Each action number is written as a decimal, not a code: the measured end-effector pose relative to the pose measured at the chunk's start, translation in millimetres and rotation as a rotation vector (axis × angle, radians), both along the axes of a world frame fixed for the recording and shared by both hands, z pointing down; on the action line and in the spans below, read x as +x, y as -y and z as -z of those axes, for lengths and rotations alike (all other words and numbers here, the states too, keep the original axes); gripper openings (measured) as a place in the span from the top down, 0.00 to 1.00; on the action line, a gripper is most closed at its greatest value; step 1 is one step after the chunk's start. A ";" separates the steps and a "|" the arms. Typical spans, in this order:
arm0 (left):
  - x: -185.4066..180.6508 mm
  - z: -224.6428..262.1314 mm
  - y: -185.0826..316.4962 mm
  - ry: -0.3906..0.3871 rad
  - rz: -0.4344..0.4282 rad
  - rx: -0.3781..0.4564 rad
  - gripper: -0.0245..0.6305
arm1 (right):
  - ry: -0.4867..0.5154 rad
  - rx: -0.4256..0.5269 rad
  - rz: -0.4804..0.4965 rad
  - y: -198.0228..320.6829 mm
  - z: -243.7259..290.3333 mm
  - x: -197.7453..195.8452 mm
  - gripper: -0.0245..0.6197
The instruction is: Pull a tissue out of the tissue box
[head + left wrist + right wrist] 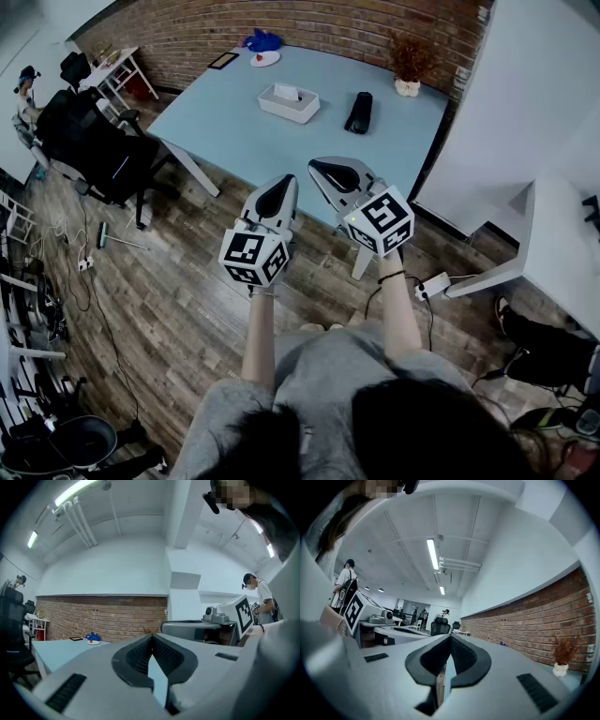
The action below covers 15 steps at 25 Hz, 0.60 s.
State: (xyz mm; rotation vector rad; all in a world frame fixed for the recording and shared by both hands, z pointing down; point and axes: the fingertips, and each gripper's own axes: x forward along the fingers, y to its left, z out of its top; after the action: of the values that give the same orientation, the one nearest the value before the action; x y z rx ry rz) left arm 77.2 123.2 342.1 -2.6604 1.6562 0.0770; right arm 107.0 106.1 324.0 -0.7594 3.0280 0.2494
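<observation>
A white tissue box (pixel 289 102) with a tissue sticking out of its top stands on the far half of the light blue table (pixel 244 131). My left gripper (pixel 280 190) and right gripper (pixel 332 170) are side by side, level, in front of the table's near edge, well short of the box. Both are shut with nothing between the jaws. In the left gripper view the left gripper (pixel 151 637) points at the brick wall, and the right gripper's body (pixel 206 625) shows beside it. The right gripper (pixel 450 637) points along that wall. Neither gripper view shows the box.
On the table lie a black object (pixel 359 112), a potted dry plant (pixel 408 71), a blue toy on a plate (pixel 262 43) and a small black frame (pixel 223 61). A black office chair (pixel 94 141) stands left; a white desk (pixel 558 234) stands right. A person (pixel 259 592) stands behind.
</observation>
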 end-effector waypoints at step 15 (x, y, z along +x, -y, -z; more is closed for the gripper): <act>1.0 -10.0 -0.1 -0.005 0.022 -0.050 0.96 | -0.019 -0.060 -0.007 3.8 -16.3 7.3 0.96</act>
State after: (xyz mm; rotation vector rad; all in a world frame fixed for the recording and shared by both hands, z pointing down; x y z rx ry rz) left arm 78.2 123.3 352.1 -2.6789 1.7117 0.0429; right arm 114.3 102.2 340.3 -0.7760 3.0638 0.1667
